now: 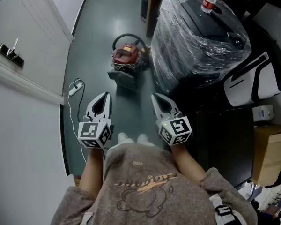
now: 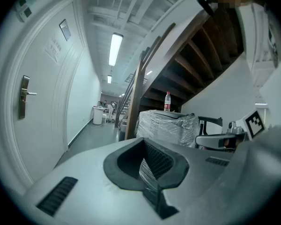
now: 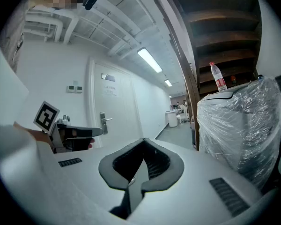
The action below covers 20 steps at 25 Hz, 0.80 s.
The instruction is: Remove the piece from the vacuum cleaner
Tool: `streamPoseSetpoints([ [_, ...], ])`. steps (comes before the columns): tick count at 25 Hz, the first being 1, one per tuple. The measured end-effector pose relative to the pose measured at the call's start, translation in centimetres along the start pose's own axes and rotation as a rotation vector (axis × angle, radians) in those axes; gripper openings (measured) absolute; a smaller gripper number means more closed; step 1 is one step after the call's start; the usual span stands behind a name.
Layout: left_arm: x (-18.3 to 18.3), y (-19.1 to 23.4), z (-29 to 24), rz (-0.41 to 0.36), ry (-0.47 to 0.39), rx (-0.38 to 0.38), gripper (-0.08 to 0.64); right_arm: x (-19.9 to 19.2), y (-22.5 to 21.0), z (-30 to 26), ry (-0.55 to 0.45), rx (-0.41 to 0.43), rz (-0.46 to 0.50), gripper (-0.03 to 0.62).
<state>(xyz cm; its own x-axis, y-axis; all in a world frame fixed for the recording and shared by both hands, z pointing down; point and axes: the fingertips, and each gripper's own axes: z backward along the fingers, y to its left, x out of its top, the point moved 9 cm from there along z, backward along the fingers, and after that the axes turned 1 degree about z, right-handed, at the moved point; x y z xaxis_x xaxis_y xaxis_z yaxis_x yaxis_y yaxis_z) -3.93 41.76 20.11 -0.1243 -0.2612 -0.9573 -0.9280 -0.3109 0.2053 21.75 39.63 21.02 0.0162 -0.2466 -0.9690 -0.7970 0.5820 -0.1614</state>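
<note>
Both grippers are held out in front, well short of the work. The left gripper (image 1: 103,97) has its jaws clenched on nothing, and the right gripper (image 1: 156,99) is the same.

The red vacuum cleaner (image 1: 126,55) sits on the floor (image 1: 96,36) ahead, near the plastic-wrapped machine (image 1: 201,36). A grey nozzle-like part (image 1: 124,78) lies at its near side and is probably the piece.

Step in hand, by my judgement, is the approach:
- Step in and crouch.
- Release the jaws before reaching.
- Brace the body with one gripper.
- Pull the piece off straight along its joint with the other.
- Mind the white cable (image 1: 74,90).
</note>
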Motion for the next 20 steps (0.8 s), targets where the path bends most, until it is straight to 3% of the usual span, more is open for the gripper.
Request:
streamPoseSetpoints([
  [12, -1.7, -0.2, -0.8, 0.015, 0.001, 0.049, -0.005, -0.7, -2.4, -0.3, -0.030, 0.009, -0.008, 0.000],
  [20, -1.3, 3.7, -4.1, 0.031, -0.005, 0.053, -0.005, -1.4, -3.5, -4.8, 0.010, 0.016, -0.013, 0.000],
])
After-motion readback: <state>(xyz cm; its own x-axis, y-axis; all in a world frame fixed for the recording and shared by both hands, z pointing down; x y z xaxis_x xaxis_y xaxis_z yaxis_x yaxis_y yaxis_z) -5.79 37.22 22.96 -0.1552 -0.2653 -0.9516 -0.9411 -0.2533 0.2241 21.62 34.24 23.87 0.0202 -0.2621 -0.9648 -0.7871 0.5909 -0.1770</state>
